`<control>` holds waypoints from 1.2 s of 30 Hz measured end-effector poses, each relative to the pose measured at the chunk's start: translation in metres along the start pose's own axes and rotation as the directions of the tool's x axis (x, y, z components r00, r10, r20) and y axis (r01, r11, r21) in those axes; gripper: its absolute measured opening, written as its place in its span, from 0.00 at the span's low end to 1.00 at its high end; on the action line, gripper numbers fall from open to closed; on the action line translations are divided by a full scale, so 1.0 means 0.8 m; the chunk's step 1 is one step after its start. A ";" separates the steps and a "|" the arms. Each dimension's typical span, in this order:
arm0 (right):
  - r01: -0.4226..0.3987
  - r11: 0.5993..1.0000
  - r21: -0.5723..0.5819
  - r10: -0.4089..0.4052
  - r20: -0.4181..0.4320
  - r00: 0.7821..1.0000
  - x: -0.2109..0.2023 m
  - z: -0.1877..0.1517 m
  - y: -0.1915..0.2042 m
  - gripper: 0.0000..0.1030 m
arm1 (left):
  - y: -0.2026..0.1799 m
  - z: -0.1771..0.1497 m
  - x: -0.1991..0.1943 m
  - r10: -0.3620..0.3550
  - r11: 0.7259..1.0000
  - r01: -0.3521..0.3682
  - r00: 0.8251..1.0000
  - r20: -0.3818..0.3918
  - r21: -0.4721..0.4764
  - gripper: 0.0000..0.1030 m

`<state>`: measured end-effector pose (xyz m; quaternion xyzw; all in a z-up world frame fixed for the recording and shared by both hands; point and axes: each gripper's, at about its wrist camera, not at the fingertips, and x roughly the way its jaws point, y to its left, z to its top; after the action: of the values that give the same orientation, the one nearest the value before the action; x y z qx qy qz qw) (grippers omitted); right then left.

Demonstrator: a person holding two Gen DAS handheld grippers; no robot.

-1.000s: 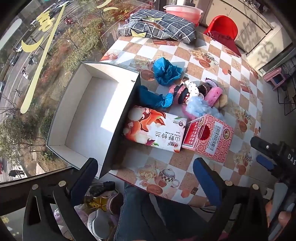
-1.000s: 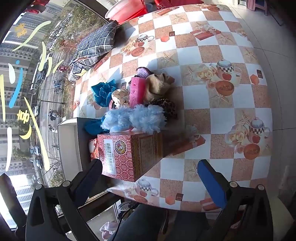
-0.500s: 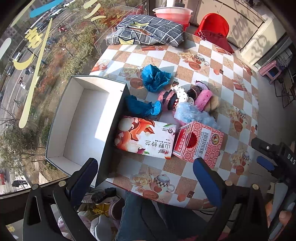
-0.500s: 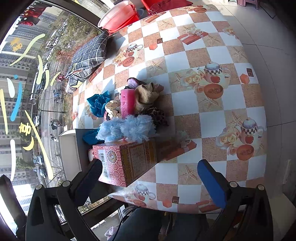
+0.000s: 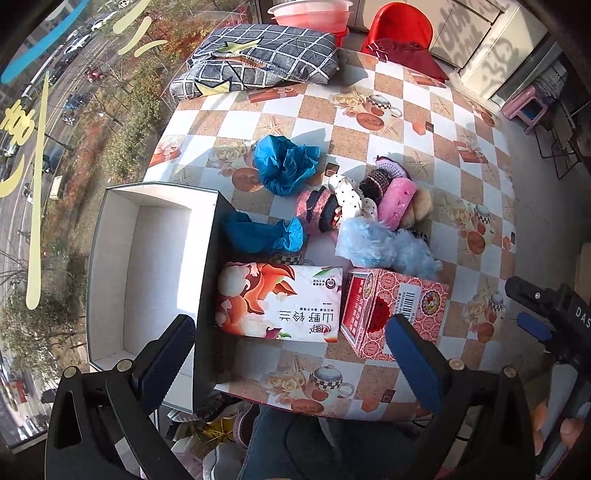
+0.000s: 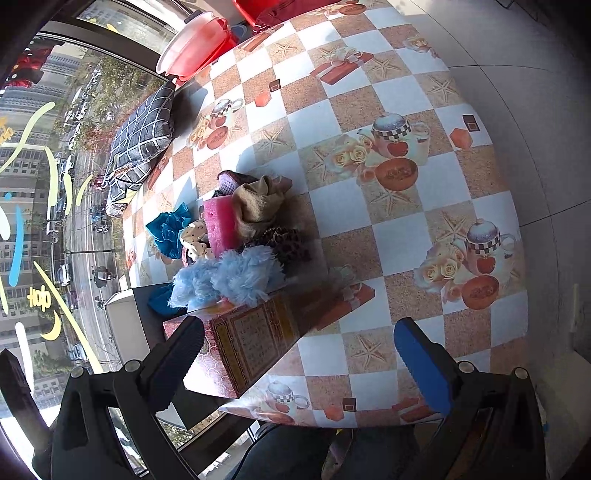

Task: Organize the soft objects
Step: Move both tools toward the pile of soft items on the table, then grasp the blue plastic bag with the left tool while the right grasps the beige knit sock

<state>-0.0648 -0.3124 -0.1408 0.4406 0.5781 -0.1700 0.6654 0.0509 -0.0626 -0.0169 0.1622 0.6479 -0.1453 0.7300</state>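
Observation:
An open white box [image 5: 147, 266] with dark outer walls sits at the table's left edge. Beside it lie a floral tissue pack [image 5: 280, 302] and a red patterned tissue box [image 5: 395, 310] [image 6: 251, 339]. Behind them is a heap of soft items: two blue cloths [image 5: 284, 166] [image 5: 262, 232], a fluffy light-blue piece [image 5: 384, 247] [image 6: 229, 277], a pink sponge-like piece [image 5: 397, 199] [image 6: 219, 223], a tan cloth [image 6: 258, 203] and a spotted cloth [image 5: 351, 197]. My left gripper [image 5: 291, 354] is open and empty above the near edge. My right gripper [image 6: 299, 362] is open and empty too.
A checked grey cushion [image 5: 258, 59] [image 6: 144, 133] lies at the table's far end, with pink basins [image 5: 310, 14] and a red chair [image 5: 399, 26] behind it. The window runs along the left. My lap shows under the near table edge [image 5: 332, 402].
Both grippers have drawn back and risen, so the table and objects appear smaller and farther away. Nothing on the table has moved. Both stay open.

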 end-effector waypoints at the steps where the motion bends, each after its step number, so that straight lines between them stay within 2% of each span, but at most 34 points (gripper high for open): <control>1: 0.009 1.000 0.006 -0.009 0.001 1.000 0.004 0.002 0.001 1.00 | 0.001 0.007 0.006 -0.004 1.000 0.004 1.000 -0.006 0.014 1.00; 9: 0.096 0.991 0.096 -0.091 -0.052 0.994 0.046 0.022 0.005 1.00 | 0.011 0.074 0.057 -0.010 0.994 0.017 0.998 -0.066 0.112 1.00; 19: 0.184 0.981 0.061 -0.174 -0.141 0.975 0.095 0.067 0.020 1.00 | 0.034 0.137 0.131 -0.002 0.998 0.010 0.991 -0.131 0.063 1.00; 25: 0.184 0.983 0.025 -0.176 -0.188 0.966 0.126 0.087 0.031 1.00 | 0.038 0.162 0.166 0.007 0.999 0.000 0.986 -0.164 0.042 1.00; 36: 0.185 0.978 0.095 -0.160 -0.219 0.962 0.162 0.112 0.023 1.00 | 0.037 0.193 0.208 0.059 0.997 -0.049 0.982 -0.182 0.057 1.00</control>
<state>0.0394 -0.3355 -0.2580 0.4416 0.6707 -0.2127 0.5567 0.2216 -0.1015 -0.1638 0.2115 0.7037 -0.1270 0.6663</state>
